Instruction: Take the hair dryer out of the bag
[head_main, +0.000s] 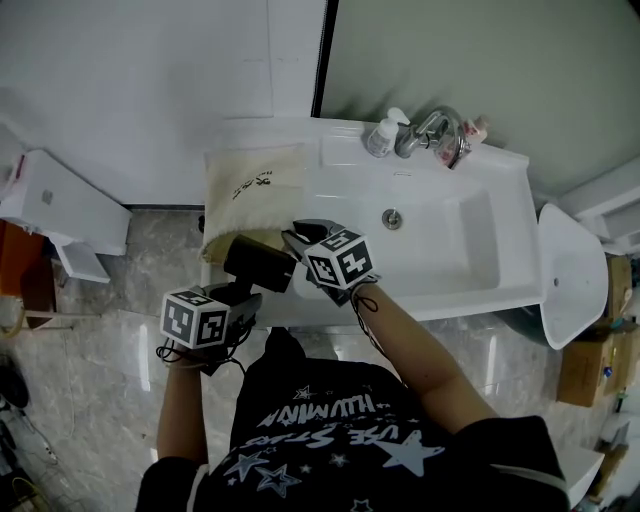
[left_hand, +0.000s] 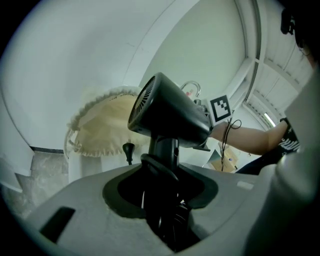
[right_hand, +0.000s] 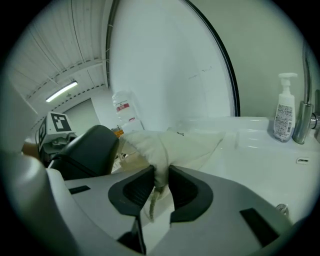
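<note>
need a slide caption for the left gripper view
Left hand-held gripper shut on the handle of a black hair dryer, held up in front of the cream drawstring bag.

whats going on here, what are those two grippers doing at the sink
A person stands at a white sink with a gripper in each hand. The left gripper is closed on the handle of a black hair dryer, which is out of the cream drawstring bag. The right gripper pinches the bag's cloth near its mouth. The bag lies on the sink top, left of the basin.
</note>
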